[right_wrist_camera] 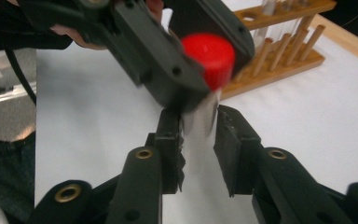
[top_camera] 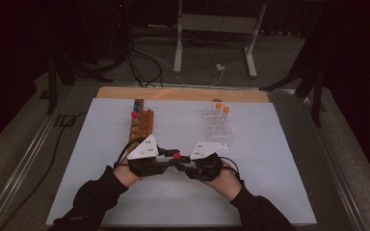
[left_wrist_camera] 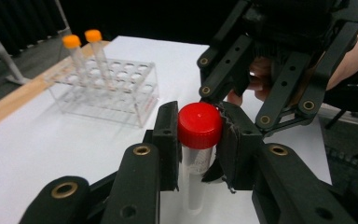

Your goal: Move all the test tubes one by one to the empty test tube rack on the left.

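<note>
Near the table's front edge, the left gripper (left_wrist_camera: pixel 199 140) clenched the red cap (left_wrist_camera: pixel 199 125) while the right gripper (right_wrist_camera: pixel 199 128) grasped the clear tube (right_wrist_camera: pixel 200 119) body, apparently steadying it for unscrewing between the racks.

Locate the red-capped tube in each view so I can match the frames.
High view: red-capped tube at lower centre, between the left tool and right tool.
Left gripper view: centre, red cap between that tool's own two jaws, clear body hanging below.
Right gripper view: upper centre, cap in the other tool's jaws, clear body between its own.
Shared landmark: the white table mat.
</note>
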`<state>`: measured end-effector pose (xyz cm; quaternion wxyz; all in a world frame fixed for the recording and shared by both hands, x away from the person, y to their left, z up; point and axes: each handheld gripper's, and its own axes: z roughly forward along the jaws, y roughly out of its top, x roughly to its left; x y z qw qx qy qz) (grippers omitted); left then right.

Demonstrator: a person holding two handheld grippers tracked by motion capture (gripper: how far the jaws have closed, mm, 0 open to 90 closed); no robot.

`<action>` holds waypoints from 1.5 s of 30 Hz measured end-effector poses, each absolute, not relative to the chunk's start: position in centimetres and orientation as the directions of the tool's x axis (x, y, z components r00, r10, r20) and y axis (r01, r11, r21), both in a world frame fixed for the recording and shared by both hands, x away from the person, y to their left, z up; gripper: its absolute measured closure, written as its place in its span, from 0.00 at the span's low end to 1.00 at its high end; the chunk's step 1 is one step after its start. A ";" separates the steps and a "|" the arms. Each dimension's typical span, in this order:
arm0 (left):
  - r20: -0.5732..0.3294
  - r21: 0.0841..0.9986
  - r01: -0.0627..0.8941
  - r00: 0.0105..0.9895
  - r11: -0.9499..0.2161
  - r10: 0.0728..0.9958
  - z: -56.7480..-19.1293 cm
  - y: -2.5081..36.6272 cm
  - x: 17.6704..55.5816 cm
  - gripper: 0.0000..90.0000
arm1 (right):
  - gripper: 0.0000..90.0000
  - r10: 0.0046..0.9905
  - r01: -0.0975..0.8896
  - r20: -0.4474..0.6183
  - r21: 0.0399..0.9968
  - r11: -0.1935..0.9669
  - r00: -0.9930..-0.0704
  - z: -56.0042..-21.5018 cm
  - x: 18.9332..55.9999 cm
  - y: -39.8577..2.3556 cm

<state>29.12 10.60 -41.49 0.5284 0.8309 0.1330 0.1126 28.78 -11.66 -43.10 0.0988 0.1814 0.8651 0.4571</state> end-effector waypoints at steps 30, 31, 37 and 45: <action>0.068 0.940 0.179 0.738 -0.291 0.672 -37.4 19.7 33.4 0.79 | 0.11 0.465 0.240 0.029 0.884 0.401 -0.885 -42.0 28.9 -12.6; 0.066 0.940 0.183 0.729 -0.287 0.682 -37.5 20.0 33.6 0.79 | 0.10 0.468 0.241 0.031 0.886 0.397 -0.883 -41.9 28.9 -12.7; 0.050 0.940 0.216 0.679 -0.264 0.732 -38.3 21.1 34.9 0.79 | 0.03 0.462 0.257 0.059 0.889 0.380 -0.885 -41.8 29.0 -12.9; 0.033 0.950 0.218 0.644 -0.225 0.764 -39.0 21.7 35.9 0.79 | 0.00 0.457 0.261 0.071 0.893 0.367 -0.887 -41.6 29.1 -13.1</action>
